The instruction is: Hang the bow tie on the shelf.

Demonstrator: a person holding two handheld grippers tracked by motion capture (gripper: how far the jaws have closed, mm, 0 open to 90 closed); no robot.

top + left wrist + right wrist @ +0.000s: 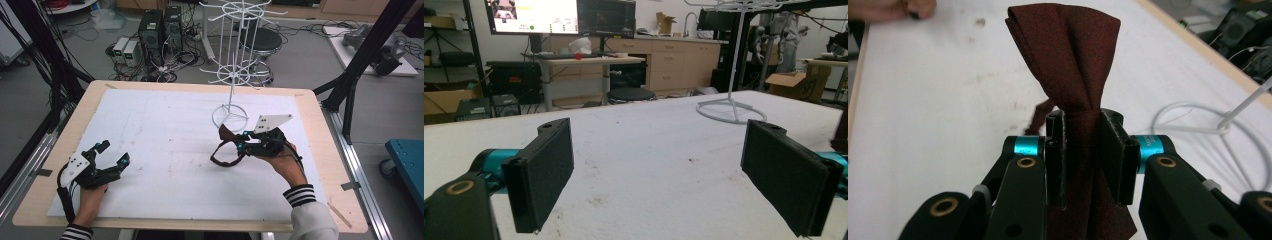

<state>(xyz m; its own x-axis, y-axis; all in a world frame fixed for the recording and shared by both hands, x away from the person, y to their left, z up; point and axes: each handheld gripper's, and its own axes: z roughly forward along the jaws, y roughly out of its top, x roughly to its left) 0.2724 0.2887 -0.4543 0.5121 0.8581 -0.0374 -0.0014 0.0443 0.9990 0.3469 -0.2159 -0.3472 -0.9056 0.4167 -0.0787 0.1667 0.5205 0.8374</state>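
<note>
White table cover [165, 150] lies mostly bare. Right gripper [241, 142] clamps the bow tie [1068, 60]; its dangling strap [222, 160] could snag the rack [230, 107] at 12 o'clock. Left gripper [114, 153] rests, jaws apart.

Matt cloth, black plastic and painted wire on a pale wooden table

The dark red bow tie [1068, 55] is a finely woven matt cloth, pinched in the right gripper [1087, 150], whose black plastic jaws carry rough pads and shiny teal metal collars. The left gripper [674, 170] has the same grainy pads. A white, slightly scuffed sheet [165, 150] covers the light wooden table [320, 130]; the stand [231, 75] is white-coated wire.
</note>
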